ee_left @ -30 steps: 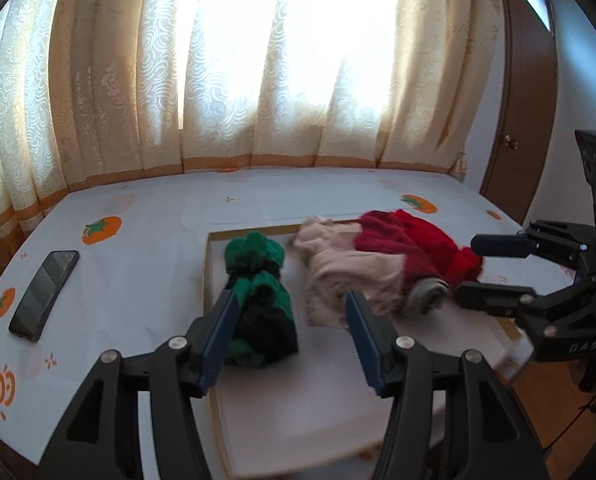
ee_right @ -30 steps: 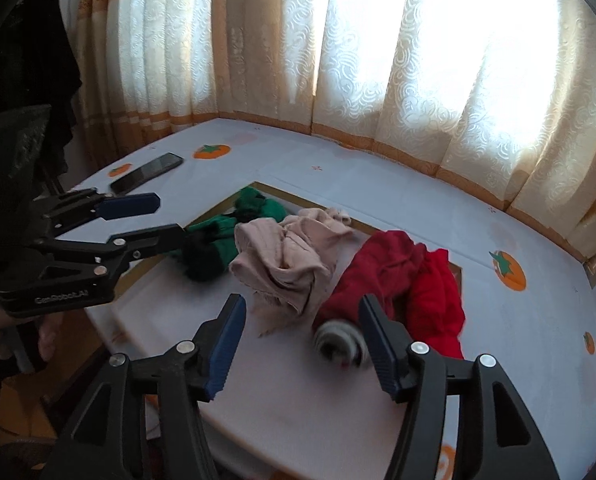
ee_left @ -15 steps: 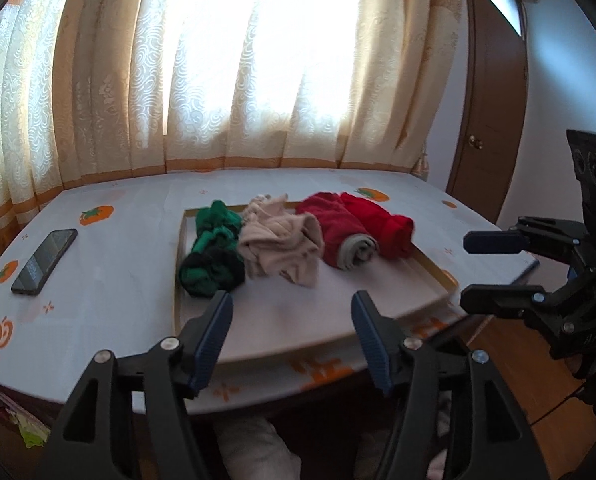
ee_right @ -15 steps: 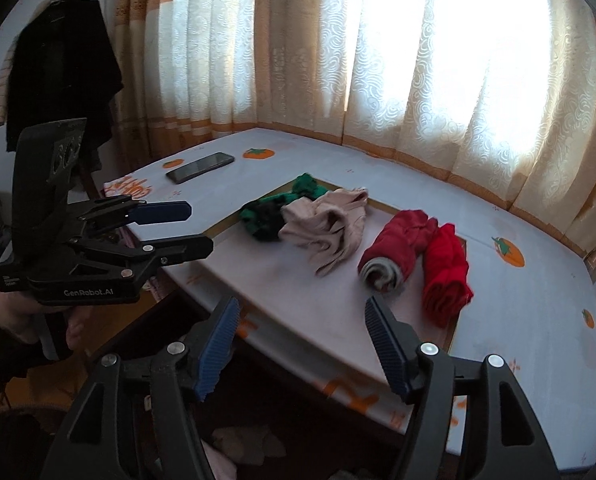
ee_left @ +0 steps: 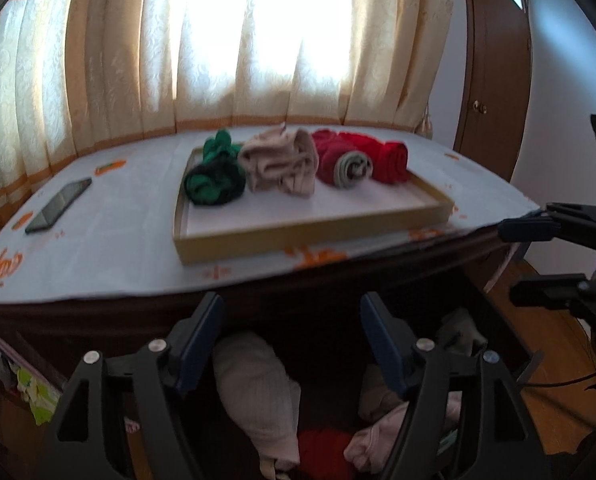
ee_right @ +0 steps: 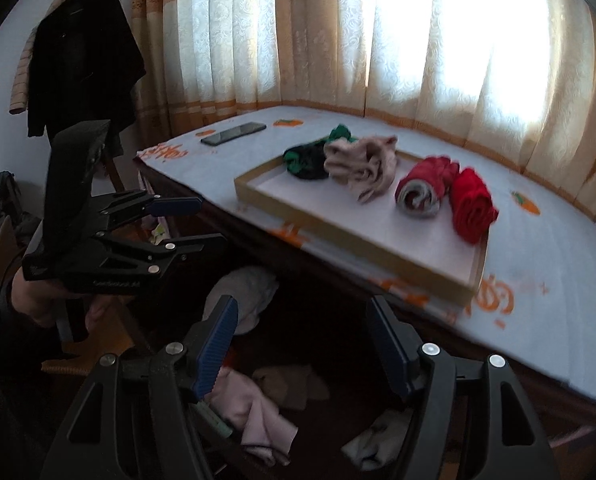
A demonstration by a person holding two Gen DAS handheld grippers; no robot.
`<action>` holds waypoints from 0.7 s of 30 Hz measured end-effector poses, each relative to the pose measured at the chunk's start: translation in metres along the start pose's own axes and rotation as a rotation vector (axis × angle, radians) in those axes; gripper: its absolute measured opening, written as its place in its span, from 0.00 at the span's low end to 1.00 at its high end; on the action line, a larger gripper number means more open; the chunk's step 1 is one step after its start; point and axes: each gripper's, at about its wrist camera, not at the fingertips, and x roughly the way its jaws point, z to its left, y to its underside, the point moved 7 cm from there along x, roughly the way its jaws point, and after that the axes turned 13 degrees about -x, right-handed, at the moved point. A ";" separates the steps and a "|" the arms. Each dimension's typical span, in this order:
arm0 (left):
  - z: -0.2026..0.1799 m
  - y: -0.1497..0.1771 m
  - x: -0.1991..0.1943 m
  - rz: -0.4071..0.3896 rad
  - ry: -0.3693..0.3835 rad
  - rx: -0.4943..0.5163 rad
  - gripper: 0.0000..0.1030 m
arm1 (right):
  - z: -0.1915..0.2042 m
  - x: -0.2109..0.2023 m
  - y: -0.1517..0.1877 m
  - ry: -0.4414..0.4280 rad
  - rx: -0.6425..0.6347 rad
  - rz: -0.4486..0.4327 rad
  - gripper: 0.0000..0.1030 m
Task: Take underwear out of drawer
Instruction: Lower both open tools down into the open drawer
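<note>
An open dark drawer sits under the table's front edge and holds several crumpled pieces of underwear. Among them are a pale rolled piece, a red one and a pink one. My left gripper hovers over the drawer; its jaws are opening and nothing is between them. My right gripper is open and empty over the drawer's right half. On the table a shallow tray carries green, beige and red rolled pieces.
A phone lies on the tablecloth left of the tray. Curtains hang behind the table. A dark coat hangs at the left and a wooden door stands at the right. A hand holds the left gripper.
Both grippers have pulled back from the tray on the table and dropped below its front edge, so the open drawer has come into view. The left jaws stand wider.
</note>
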 end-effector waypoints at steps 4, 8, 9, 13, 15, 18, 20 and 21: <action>0.007 0.015 0.004 0.027 -0.007 -0.027 0.70 | 0.001 0.001 0.017 -0.016 0.040 0.013 0.67; 0.014 0.031 0.011 0.062 -0.032 -0.029 0.70 | 0.000 0.004 0.034 -0.028 0.079 0.038 0.67; 0.015 0.032 0.013 0.070 -0.036 -0.027 0.70 | 0.001 0.005 0.038 -0.031 0.084 0.045 0.67; 0.013 0.038 0.021 0.098 -0.049 -0.005 0.70 | 0.007 0.008 0.056 -0.048 0.083 0.094 0.67; 0.012 0.041 0.024 0.112 -0.049 -0.001 0.70 | 0.008 0.007 0.062 -0.052 0.085 0.108 0.67; 0.013 0.045 0.029 0.132 -0.062 0.011 0.70 | 0.006 0.006 0.069 -0.048 0.094 0.122 0.67; 0.014 0.048 0.032 0.148 -0.067 0.015 0.71 | 0.002 0.003 0.069 -0.043 0.099 0.123 0.67; 0.015 0.048 0.033 0.151 -0.071 0.016 0.71 | 0.000 0.001 0.069 -0.038 0.101 0.124 0.67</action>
